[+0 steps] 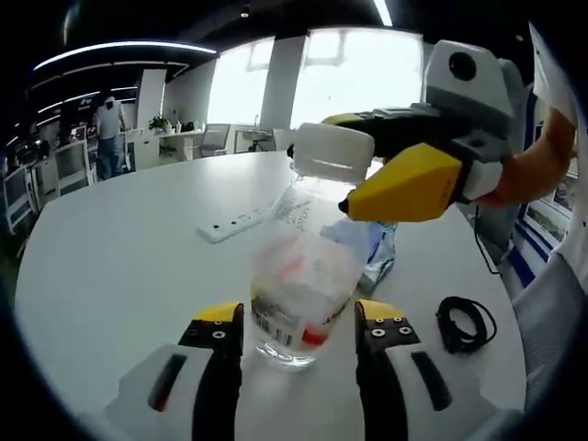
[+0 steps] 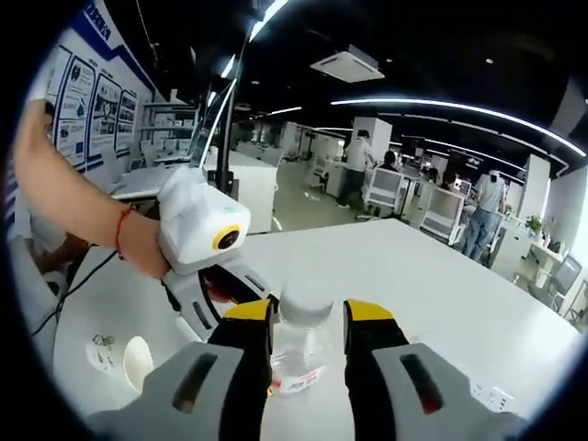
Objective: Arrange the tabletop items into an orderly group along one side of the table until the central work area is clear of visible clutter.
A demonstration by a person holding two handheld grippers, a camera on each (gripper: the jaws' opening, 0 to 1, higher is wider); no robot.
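Clearly the tidying is only partly under way. Both tools are busy with one clear plastic bottle with a white cap and a red-and-white label (image 1: 308,276), which stands upright on the round white table (image 1: 119,266). The left gripper (image 1: 300,333) has its yellow-tipped jaws set either side of the bottle's lower body, close against it, though whether they actually press on it I cannot tell. The right gripper (image 2: 307,317) has its jaws closed in on the bottle's neck just under the cap (image 2: 306,312); seen from the left gripper view, it (image 1: 347,204) comes in from the right at cap height, held by a person's hand (image 1: 537,165).

Judging by what lies about, much is left. A white power strip (image 1: 237,223) rests flat towards the middle of the table beyond the bottle, a coil of black cable (image 1: 466,322) sits near the right edge, and a crumpled bluish wrapper (image 1: 375,246) lies just behind the bottle. In the right gripper view a white paper cup lying on its side (image 2: 129,360) is near the table's edge, well apart from the bottle. Nothing yet forms a neat row along one side.

The tabletop is smooth, white and glossy. Around it is an open office with desks, chairs, bright windows, strip ceiling lights, wall posters and people standing in the background.
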